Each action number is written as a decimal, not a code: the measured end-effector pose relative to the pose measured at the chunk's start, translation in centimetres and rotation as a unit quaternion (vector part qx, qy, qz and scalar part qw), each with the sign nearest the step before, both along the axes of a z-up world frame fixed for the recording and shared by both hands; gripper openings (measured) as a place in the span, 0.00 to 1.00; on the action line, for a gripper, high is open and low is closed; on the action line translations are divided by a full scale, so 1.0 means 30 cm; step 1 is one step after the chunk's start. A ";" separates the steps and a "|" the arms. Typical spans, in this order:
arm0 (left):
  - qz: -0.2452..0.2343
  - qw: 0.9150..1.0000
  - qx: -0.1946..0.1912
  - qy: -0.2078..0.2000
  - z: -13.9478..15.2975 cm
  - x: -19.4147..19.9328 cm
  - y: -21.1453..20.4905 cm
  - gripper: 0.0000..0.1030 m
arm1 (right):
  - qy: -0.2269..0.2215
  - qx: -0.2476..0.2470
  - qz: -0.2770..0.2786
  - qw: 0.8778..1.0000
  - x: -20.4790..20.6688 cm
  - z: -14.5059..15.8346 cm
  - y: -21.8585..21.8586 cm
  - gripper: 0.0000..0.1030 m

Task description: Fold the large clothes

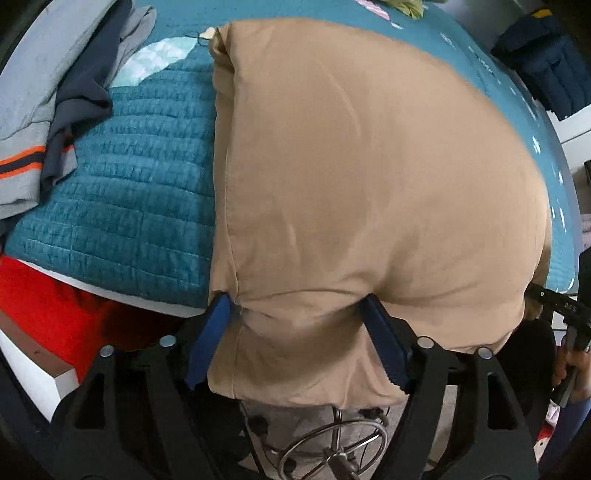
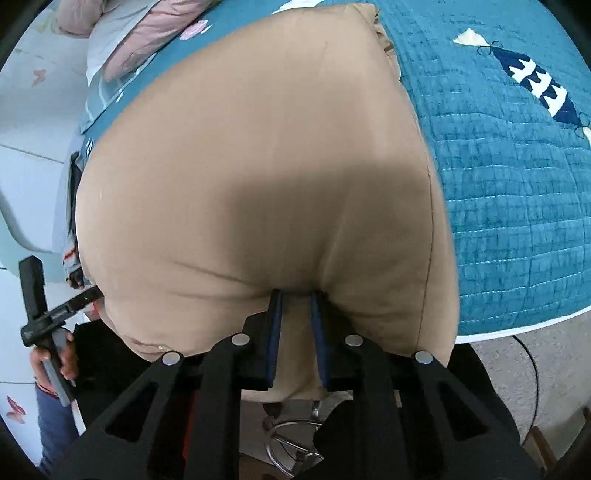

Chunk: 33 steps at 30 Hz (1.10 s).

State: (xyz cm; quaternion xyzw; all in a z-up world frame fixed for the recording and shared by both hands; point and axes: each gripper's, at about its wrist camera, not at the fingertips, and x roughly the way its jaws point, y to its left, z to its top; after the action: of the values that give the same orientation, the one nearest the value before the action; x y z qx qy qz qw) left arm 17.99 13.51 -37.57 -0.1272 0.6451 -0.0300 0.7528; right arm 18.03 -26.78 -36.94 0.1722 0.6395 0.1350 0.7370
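Item: tan garment (image 1: 369, 177), large, folded into a thick padded block. It lies on the teal quilted bedspread (image 1: 122, 206), its near edge hanging over the bed's edge toward me. A stitched seam runs down its left side in my left wrist view, and another down its right side in my right wrist view.

Item: my left gripper (image 1: 299, 339). The blue pads stand wide apart, one on each side of the garment's near left corner, with the cloth bunched between them. I cannot tell whether they press on it; the fabric fills the gap and wrinkles at both pads.

Item: my right gripper (image 2: 295, 332). The blue pads sit close together, pinching a narrow fold of the garment's near edge; creases fan out from the pinch. I read this as clamped on the cloth.

Item: grey clothing with an orange stripe (image 1: 26, 110), heaped with a dark navy piece on the bedspread's far left, well apart from the tan garment.

Item: navy padded garment (image 1: 546, 62), beyond the bed at upper right of the left view.

Item: pink bedding (image 2: 136, 33), at the far left of the bed in the right view.

Item: chrome stool ring (image 1: 332, 446), on the floor below the bed's edge
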 end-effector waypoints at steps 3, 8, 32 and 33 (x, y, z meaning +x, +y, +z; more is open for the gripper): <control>0.017 0.998 -0.040 -0.035 0.053 -0.025 0.051 0.74 | -0.034 -0.011 -0.004 0.999 -0.027 0.088 0.006 0.20; 0.085 0.990 -0.093 -0.069 0.082 -0.077 0.185 0.74 | -0.117 0.026 0.001 0.993 -0.046 0.244 0.108 0.19; 0.145 0.975 -0.168 -0.021 -0.145 -0.118 0.132 0.78 | -0.057 0.133 -0.041 0.989 0.256 -0.010 0.402 0.00; 0.140 0.975 -0.169 -0.022 -0.147 -0.114 0.126 0.78 | -0.059 0.128 -0.037 0.989 0.241 0.008 0.401 0.00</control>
State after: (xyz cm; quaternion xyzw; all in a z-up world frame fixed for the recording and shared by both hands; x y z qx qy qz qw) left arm 14.57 17.28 -41.98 -0.3412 0.5901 -0.0358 0.7308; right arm 25.26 -14.74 -36.71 0.2802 0.5654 0.1988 0.7498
